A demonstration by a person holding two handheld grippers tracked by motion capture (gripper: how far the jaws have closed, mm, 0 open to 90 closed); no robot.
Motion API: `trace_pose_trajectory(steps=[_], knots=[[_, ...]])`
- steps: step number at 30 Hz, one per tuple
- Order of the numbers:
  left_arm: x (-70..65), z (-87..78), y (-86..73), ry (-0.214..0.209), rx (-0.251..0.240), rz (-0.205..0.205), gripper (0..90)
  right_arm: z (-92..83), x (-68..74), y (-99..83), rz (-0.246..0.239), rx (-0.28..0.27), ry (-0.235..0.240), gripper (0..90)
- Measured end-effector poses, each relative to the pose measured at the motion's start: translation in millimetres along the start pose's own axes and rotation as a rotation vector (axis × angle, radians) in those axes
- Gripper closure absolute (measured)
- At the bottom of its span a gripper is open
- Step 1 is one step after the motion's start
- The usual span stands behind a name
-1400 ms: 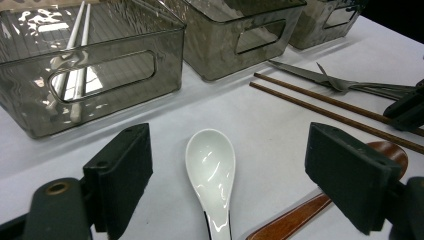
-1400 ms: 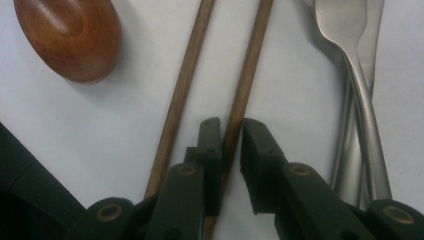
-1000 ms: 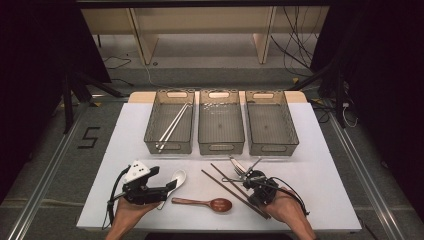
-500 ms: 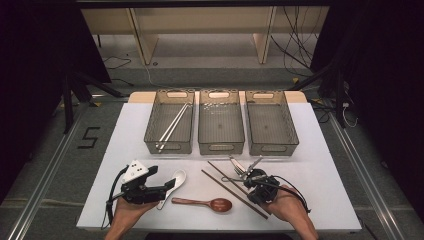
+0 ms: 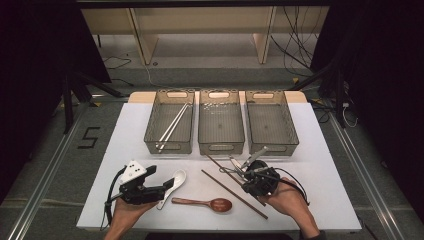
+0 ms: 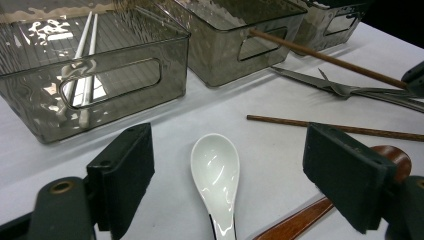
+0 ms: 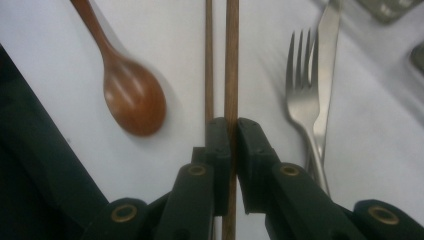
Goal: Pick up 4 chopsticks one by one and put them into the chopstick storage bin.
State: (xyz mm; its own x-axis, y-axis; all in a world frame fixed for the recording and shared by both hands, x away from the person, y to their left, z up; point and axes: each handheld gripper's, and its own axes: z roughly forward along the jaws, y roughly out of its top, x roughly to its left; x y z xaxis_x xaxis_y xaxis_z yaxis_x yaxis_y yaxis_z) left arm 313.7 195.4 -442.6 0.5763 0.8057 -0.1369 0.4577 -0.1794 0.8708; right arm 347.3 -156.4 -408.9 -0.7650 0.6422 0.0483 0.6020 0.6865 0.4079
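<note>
The right gripper (image 7: 231, 131) had its two black jaws clenched on a brown wooden chopstick (image 7: 231, 60), which ran straight out between the pads along the gripper's own line. In the high view that stick (image 5: 226, 167) slanted away from the right gripper (image 5: 248, 177) toward the near wall of the middle bin (image 5: 221, 148), its far tip close to that wall and, judging by the left gripper view, raised off the table. A second chopstick (image 5: 234, 194) lay flat on the white table (image 5: 325, 170), just beside the held one and roughly parallel to it. A metal fork (image 7: 301, 85) and a table knife (image 7: 327, 55) lay close on the other side of the jaws.

Three clear grey bins stood in a row across the far half of the table. The left bin (image 5: 169, 145) already held a pair of white chopsticks (image 5: 172, 125); it lay well to the left of the held stick, so the right hand probably had to cross over the middle bin's front edge to reach it.

The left gripper (image 6: 227, 170) stood with its jaws released and wide apart, a white ceramic spoon (image 6: 216, 172) lying on the table between them, untouched. A wooden spoon (image 5: 205, 203) lay near the table's front edge, between the two hands.
</note>
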Motion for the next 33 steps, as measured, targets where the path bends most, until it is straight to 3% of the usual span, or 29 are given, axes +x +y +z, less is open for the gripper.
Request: trace_pose_trajectory(steps=[13,24,33], knots=[[0.0,-1.0,-1.5,0.006,-0.011,0.012,19.3,-1.3,-2.8,45.0,-0.002,-0.136,0.019,85.1],[-0.8,-1.4,-2.4,-0.017,-0.024,0.004,18.0,2.3,-9.8,77.4,0.024,-0.21,0.015,85.0],[-1.1,-4.4,-3.5,-0.021,-0.039,-0.012,17.9,5.3,-12.7,105.4,0.017,-0.254,0.004,85.0]])
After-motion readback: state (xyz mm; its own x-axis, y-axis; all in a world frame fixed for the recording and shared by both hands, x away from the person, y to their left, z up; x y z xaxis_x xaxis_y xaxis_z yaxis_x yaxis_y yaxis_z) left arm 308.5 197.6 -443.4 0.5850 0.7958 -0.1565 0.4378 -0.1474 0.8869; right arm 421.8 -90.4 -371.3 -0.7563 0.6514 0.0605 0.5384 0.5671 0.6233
